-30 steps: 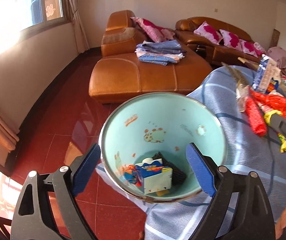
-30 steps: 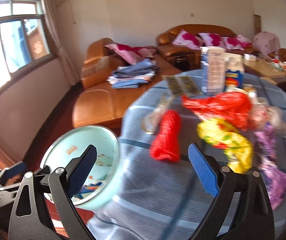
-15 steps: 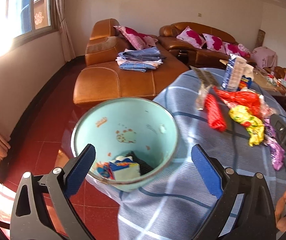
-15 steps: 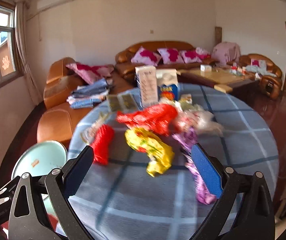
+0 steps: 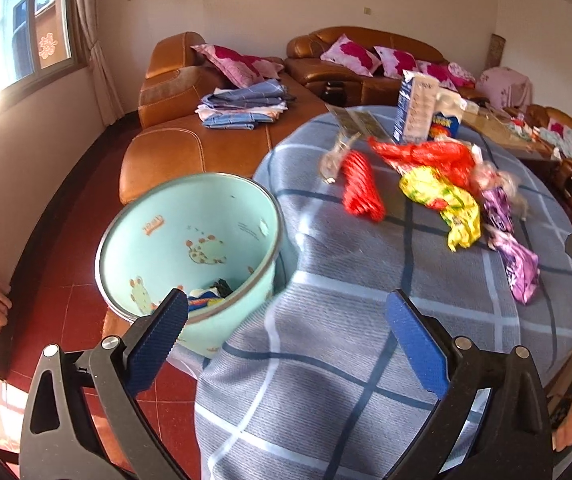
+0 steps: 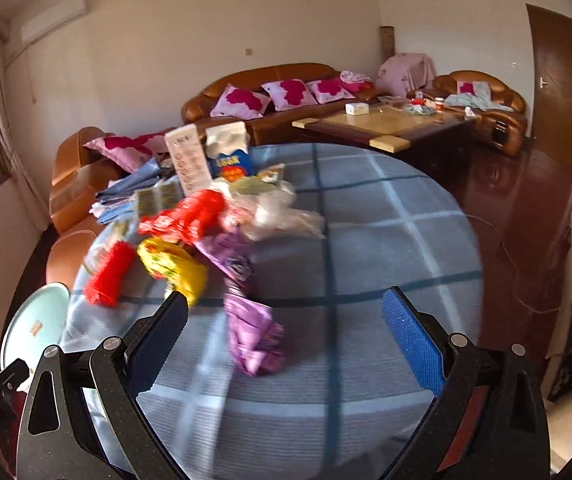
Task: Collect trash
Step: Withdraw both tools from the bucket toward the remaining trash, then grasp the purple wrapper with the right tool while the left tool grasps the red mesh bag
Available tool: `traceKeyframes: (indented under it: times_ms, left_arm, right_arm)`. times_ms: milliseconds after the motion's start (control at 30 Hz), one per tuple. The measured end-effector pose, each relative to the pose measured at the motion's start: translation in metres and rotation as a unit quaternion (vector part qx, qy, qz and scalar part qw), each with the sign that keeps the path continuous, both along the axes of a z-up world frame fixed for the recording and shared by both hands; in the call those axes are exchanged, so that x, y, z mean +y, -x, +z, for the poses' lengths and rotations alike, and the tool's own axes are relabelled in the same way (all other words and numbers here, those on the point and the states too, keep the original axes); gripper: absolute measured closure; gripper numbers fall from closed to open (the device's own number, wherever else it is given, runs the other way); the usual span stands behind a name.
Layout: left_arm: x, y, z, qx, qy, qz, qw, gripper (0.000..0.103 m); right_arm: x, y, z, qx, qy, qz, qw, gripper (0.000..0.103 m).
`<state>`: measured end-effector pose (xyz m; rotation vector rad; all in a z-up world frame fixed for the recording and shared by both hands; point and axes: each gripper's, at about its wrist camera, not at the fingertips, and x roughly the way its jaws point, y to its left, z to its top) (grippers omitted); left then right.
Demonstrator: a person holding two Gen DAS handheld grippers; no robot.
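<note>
A mint-green bin [image 5: 189, 248] with some trash inside stands on the floor beside a round table with a blue checked cloth [image 5: 346, 360]. On the cloth lie a red mesh roll [image 5: 360, 186], a red wrapper [image 5: 426, 156], a yellow wrapper [image 5: 442, 200], a purple wrapper [image 5: 514, 256] and cartons [image 5: 418, 112]. My left gripper [image 5: 286, 320] is open and empty over the table's near edge, beside the bin. My right gripper [image 6: 283, 316] is open and empty above the cloth, near the purple wrapper [image 6: 251, 332]. The bin's rim [image 6: 35, 320] shows at the left.
Brown leather sofas [image 5: 205, 136] with pink cushions and folded clothes stand behind the table. A wooden coffee table [image 6: 386, 124] with small items is at the back right. A brown door [image 6: 554, 80] is on the right wall. The floor is red tile.
The left gripper has drawn back and swung right from over the bin toward the table. The right gripper has swung right, from the red roll to the table's middle near the purple wrapper.
</note>
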<state>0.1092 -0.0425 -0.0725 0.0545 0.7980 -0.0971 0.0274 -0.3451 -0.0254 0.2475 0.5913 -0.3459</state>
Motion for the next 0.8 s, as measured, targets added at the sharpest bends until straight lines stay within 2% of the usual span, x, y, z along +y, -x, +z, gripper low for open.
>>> traceKeyframes:
  times_ms: [100, 133, 200, 367, 467, 667, 700, 767, 800]
  left_arm:
    - [-0.004, 0.001, -0.004, 0.005, -0.007, -0.004, 1.0, 0.006]
    - [-0.005, 0.0, -0.005, 0.006, -0.01, -0.005, 0.9999, 0.006]
    - [-0.008, -0.002, -0.007, 0.008, -0.015, -0.006, 0.9998, 0.006]
    - [-0.015, -0.01, -0.008, 0.006, -0.034, -0.012, 0.9993, 0.006]
    - [-0.022, -0.018, -0.006, -0.003, -0.044, -0.015, 0.9989, 0.006]
    - [-0.035, -0.034, -0.002, -0.013, -0.058, -0.021, 0.998, 0.006]
    - [-0.037, -0.035, -0.002, -0.015, -0.06, -0.022, 0.9979, 0.006]
    - [-0.041, -0.04, -0.002, -0.015, -0.063, -0.026, 0.9975, 0.006]
    - [-0.042, -0.042, -0.003, -0.014, -0.064, -0.028, 0.9974, 0.006]
  right_arm:
    - [-0.006, -0.001, -0.007, 0.013, 0.001, 0.006, 1.0, 0.01]
    - [-0.007, -0.002, -0.008, 0.015, -0.001, 0.011, 1.0, 0.016]
    - [-0.005, -0.006, -0.011, 0.018, -0.005, 0.021, 1.0, 0.021]
    - [0.001, -0.028, -0.01, 0.022, -0.003, 0.047, 0.999, 0.021]
    - [0.004, -0.053, -0.014, 0.043, -0.003, 0.064, 0.997, 0.027]
    - [0.013, -0.088, -0.034, 0.089, 0.009, 0.079, 0.993, 0.031]
    - [0.013, -0.092, -0.039, 0.1, 0.011, 0.077, 0.992, 0.035]
    - [0.011, -0.098, -0.048, 0.114, 0.008, 0.078, 0.99, 0.051]
    - [0.01, -0.1, -0.053, 0.122, 0.001, 0.082, 0.989, 0.068]
